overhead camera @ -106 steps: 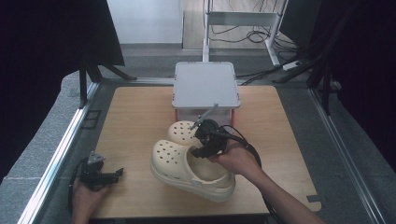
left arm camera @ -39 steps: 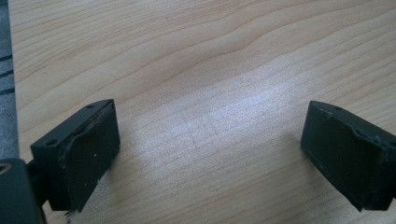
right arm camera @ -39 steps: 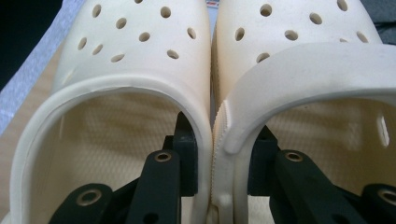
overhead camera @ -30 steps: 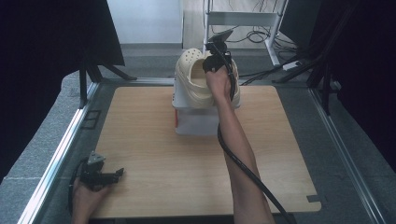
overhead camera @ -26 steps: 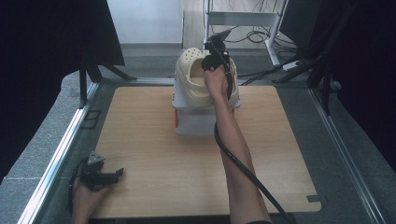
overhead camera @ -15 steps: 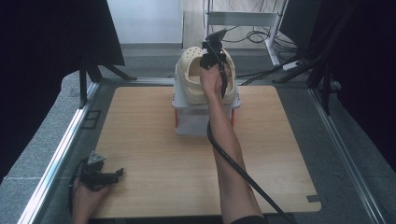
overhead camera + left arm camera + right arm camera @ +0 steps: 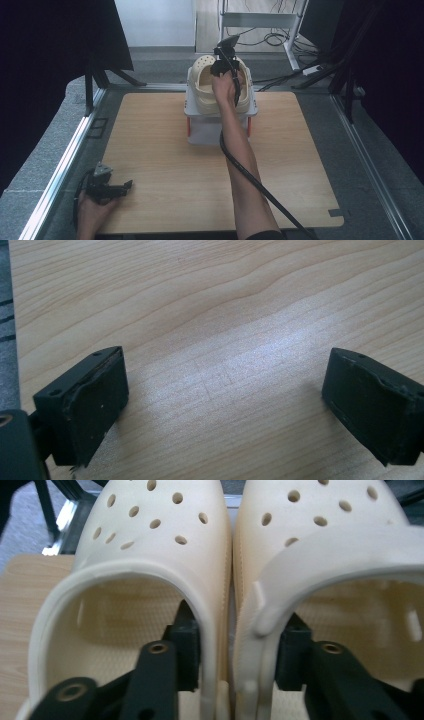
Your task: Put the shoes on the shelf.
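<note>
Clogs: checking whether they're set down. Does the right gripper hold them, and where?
Apparently not: the right gripper, one jaw inside each clog, flanks their adjoining walls, but its jaws have just been opening. Clogs sit on the box.

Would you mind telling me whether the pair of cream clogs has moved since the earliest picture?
Yes. The cream clogs went from the wooden table up onto the grey box at its far edge.

The two cream clogs (image 7: 150, 545) look like matt, smooth moulded foam – perforated on top, finely pebbled inside. The table (image 7: 150, 150) is pale wood-grain with soft sheen; the box (image 7: 220, 125) looks like matt grey plastic.
</note>
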`<state>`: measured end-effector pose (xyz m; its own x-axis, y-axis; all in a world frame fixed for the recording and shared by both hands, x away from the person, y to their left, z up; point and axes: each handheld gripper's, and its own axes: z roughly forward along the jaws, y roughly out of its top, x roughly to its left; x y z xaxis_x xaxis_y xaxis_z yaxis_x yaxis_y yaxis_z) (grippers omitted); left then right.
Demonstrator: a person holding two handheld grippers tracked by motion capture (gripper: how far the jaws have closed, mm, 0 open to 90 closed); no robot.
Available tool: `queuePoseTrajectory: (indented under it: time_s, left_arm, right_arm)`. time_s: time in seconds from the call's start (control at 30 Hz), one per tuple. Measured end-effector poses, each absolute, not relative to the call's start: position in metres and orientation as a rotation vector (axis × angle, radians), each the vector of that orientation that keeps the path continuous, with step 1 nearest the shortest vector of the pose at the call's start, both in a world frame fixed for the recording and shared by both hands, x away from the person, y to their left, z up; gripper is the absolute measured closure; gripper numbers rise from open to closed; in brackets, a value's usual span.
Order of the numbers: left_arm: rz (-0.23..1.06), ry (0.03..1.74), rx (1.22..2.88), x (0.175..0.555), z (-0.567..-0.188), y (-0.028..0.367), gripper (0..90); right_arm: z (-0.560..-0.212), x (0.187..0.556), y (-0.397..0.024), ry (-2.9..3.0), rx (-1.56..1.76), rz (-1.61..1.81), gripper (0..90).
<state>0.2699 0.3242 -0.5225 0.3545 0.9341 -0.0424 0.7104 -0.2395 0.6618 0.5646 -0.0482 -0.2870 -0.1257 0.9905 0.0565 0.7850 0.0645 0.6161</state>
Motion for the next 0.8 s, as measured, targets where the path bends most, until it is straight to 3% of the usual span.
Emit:
queuePoseTrajectory:
  time_s: [0.13,0.4,0.8]
  left_arm:
    - [0.49,1.424,2.029,0.27,-0.522,0.324,4.8]
    - [0.491,1.424,2.029,0.27,-0.522,0.324,4.8]
    - [0.491,1.424,2.029,0.27,-0.522,0.324,4.8]
  right_arm:
    - [-0.286,0.562,-0.05,2.003,1.716,0.737,53.4]
    - [-0.282,0.553,-0.052,2.125,1.533,0.766,31.7]
    - [-0.275,0.54,-0.055,2.239,1.369,0.764,16.2]
